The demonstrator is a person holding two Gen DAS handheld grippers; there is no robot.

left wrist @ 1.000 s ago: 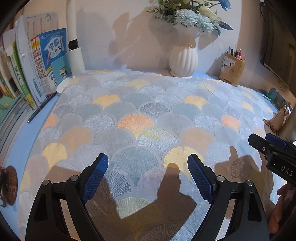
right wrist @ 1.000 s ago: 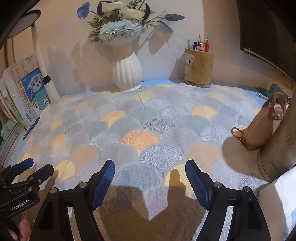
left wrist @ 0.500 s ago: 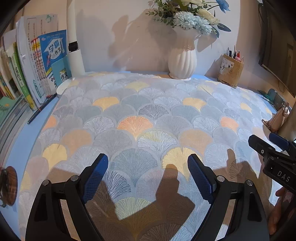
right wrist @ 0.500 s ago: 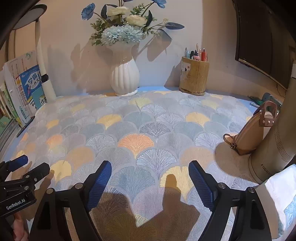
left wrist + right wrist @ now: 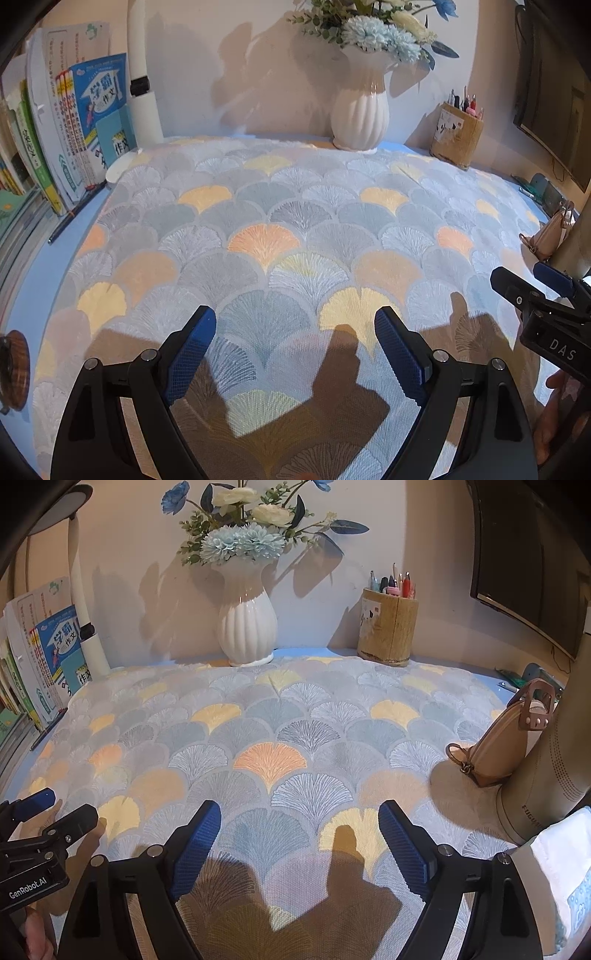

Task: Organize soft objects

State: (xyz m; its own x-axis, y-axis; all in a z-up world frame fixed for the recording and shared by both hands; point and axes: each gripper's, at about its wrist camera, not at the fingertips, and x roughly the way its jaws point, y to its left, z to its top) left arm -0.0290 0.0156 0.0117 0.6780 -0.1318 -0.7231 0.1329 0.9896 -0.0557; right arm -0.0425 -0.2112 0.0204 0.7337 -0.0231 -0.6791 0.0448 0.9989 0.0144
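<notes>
Both jaws wide above cloth (image 5: pixel 280 229)

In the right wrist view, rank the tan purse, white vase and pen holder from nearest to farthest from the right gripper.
From the right gripper:
1. Tan purse, on the right, leaning on the cloth's edge.
2. White vase and pen holder, left-centre and right by the back wall; too close to call.

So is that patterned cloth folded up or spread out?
Spread out: the cloth lies flat across the desk, reaching the vase, no folds showing.
</notes>
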